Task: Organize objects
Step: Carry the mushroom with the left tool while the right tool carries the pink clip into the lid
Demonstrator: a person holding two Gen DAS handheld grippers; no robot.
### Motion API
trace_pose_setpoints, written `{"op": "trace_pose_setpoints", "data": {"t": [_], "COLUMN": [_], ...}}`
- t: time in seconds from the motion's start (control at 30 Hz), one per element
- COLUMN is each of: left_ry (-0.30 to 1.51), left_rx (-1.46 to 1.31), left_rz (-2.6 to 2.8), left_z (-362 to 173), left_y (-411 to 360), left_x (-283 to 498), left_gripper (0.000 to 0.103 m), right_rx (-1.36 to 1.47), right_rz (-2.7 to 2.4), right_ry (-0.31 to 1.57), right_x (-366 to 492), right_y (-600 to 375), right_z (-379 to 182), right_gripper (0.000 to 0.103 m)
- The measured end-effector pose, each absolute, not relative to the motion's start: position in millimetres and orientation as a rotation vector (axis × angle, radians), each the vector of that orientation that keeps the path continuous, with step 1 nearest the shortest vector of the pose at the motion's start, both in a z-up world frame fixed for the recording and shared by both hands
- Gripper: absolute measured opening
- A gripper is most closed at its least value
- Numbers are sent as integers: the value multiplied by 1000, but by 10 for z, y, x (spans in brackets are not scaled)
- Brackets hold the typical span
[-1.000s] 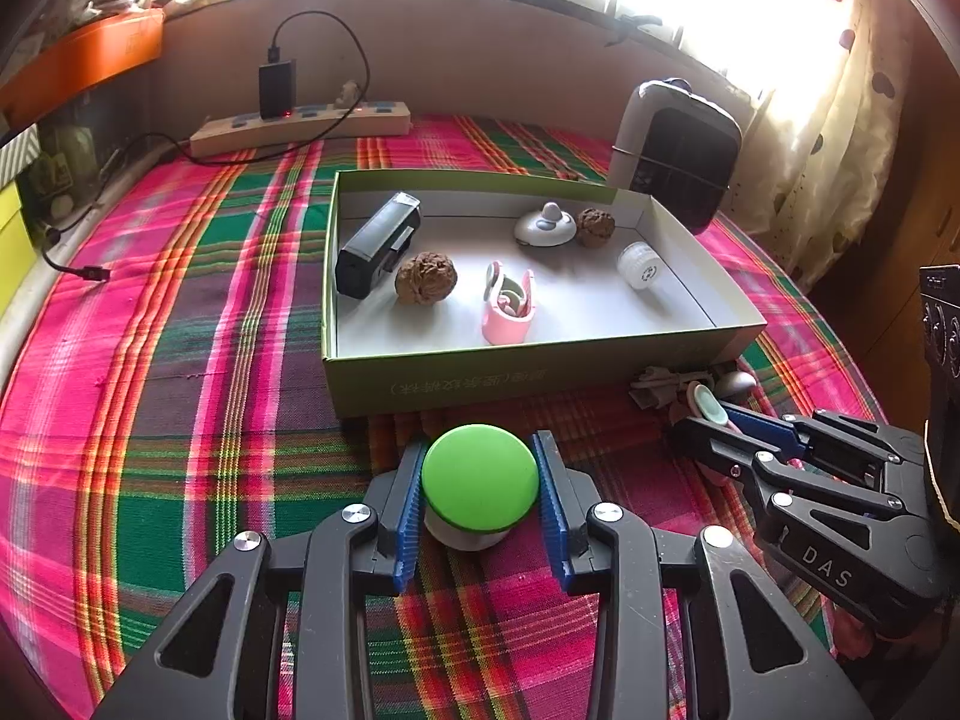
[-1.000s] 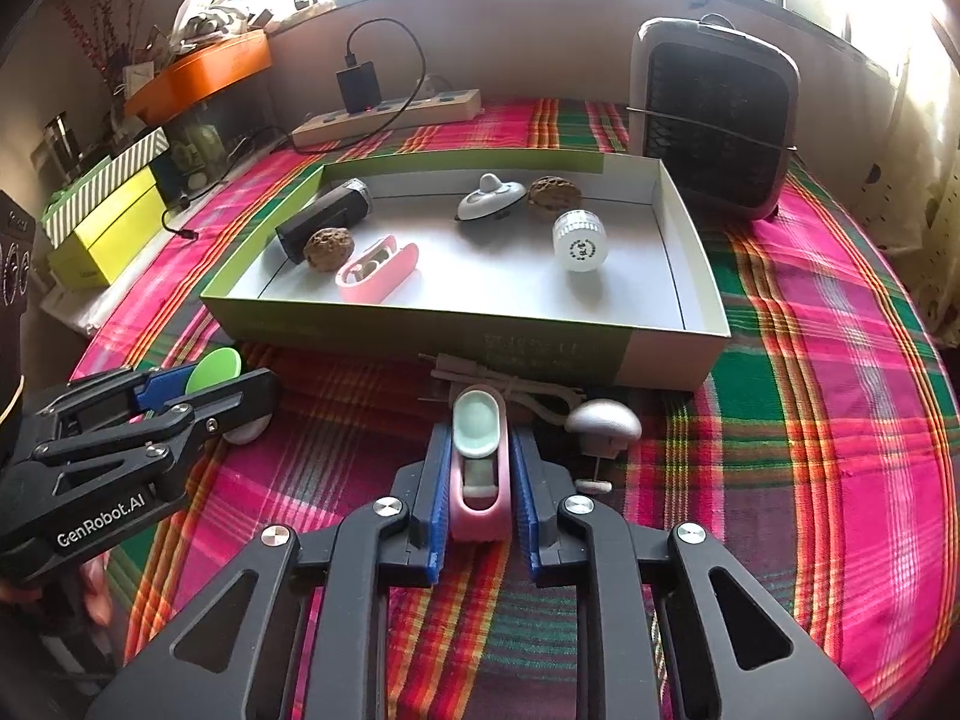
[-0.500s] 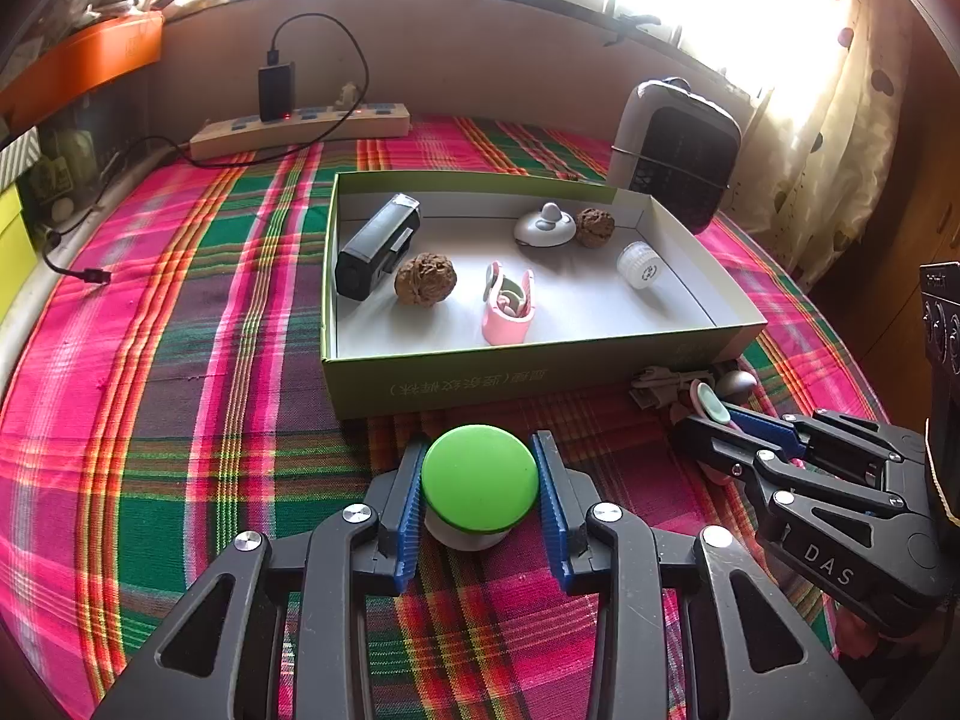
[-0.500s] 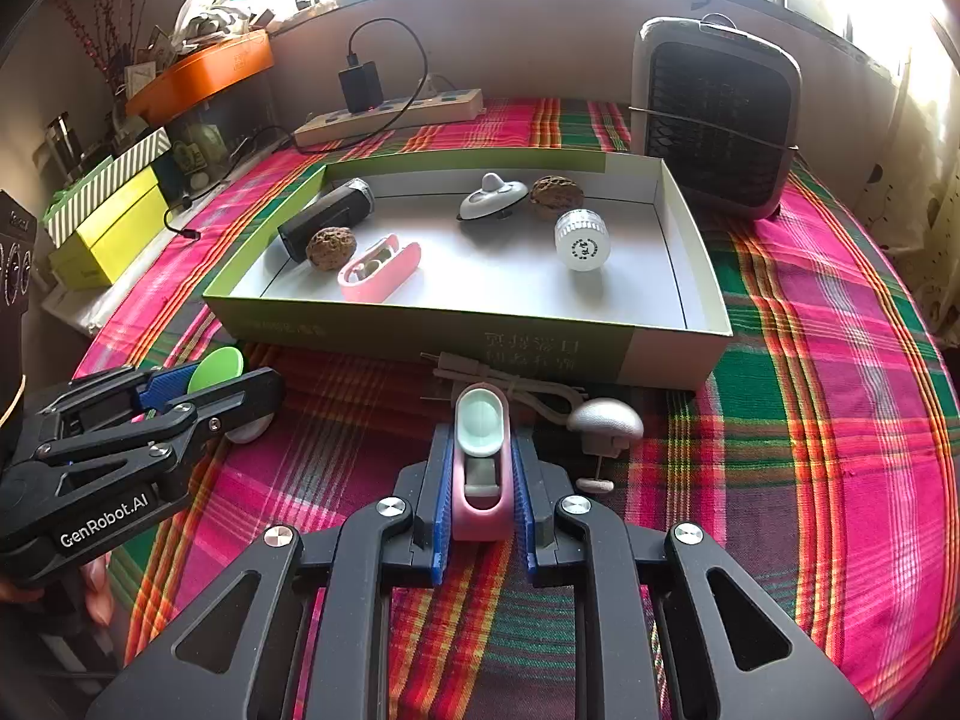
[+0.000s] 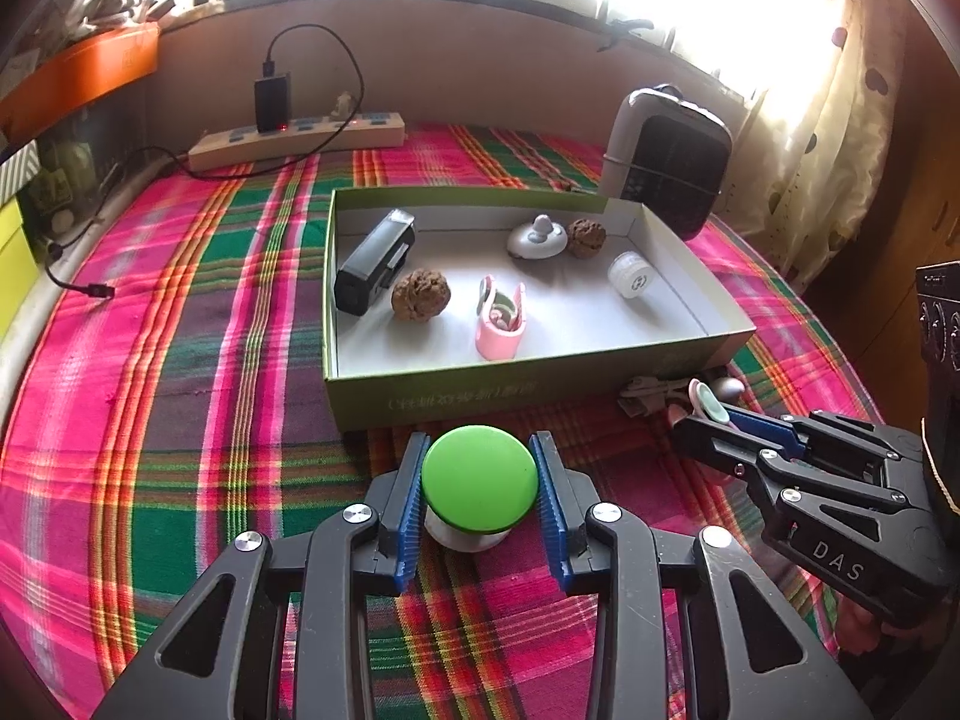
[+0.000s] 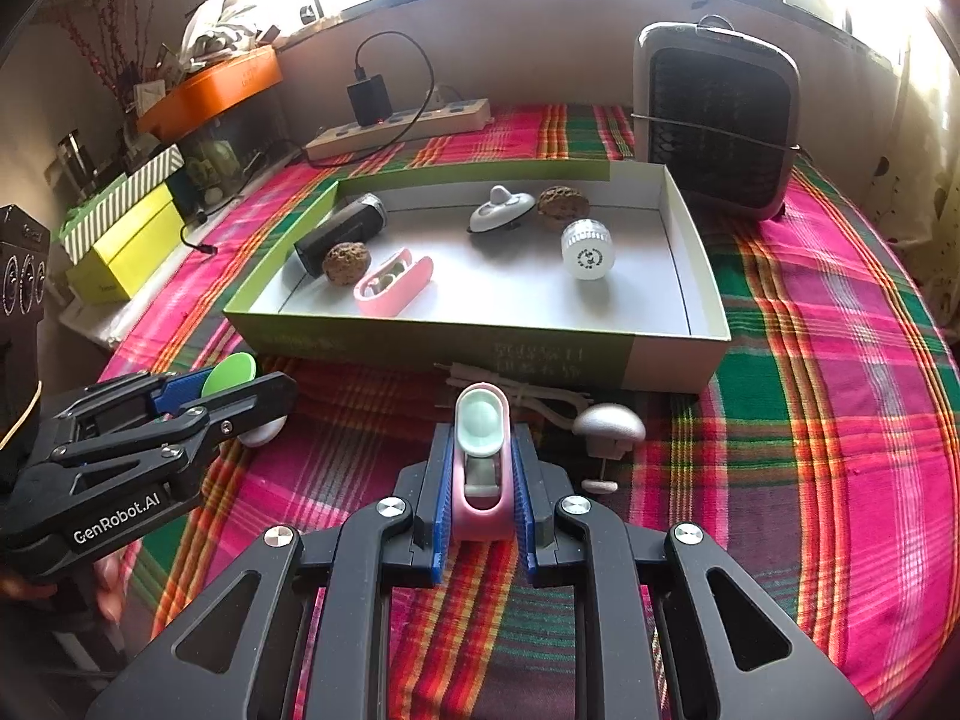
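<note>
Plaid cloth (image 5: pixel 180 360): "GenRobot.AI" left gripper (image 5: pixel 479 501) jaws clasp green-capped knob (image 5: pixel 479 480); "DAS" right gripper (image 6: pixel 480 495) jaws clasp pink case (image 6: pixel 482 468).

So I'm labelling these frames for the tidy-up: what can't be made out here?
- Print on the green box front: too small and blurred, both views.
- Base of the green-capped item: hidden under its cap and the left gripper fingers.
- White cable bundle by the box: partly behind the pink case, right wrist view.

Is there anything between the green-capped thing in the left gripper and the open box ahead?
Only the box's near wall stands between the green-capped piece and the box floor; the cloth between them looks bare.
</note>
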State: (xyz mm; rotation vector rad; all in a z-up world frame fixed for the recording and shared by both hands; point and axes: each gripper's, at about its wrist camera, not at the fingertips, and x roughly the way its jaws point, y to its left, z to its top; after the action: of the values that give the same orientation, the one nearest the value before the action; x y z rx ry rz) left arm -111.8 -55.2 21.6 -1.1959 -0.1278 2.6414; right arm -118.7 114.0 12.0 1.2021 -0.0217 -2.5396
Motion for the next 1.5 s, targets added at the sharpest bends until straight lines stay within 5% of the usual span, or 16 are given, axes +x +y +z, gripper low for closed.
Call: {"op": "trace_pose_setpoints", "data": {"t": [0.77,1.5], "left_ry": [-89,-73], "left_rx": [-1123,-1201], "left_rz": [2611,2588], "left_z": [588,412], "left_y": [-463,-414], "left_x": [-1569,-2400], "left_gripper": [31,31], "right_rx": [1089,1160], "right_rz": [-2523,-2452], "right_ry": [-24,27], "right_x": [-1490,-2181], "right_y": [1161,1074], "right_z": [481,286], "right_gripper": [18,18]}}
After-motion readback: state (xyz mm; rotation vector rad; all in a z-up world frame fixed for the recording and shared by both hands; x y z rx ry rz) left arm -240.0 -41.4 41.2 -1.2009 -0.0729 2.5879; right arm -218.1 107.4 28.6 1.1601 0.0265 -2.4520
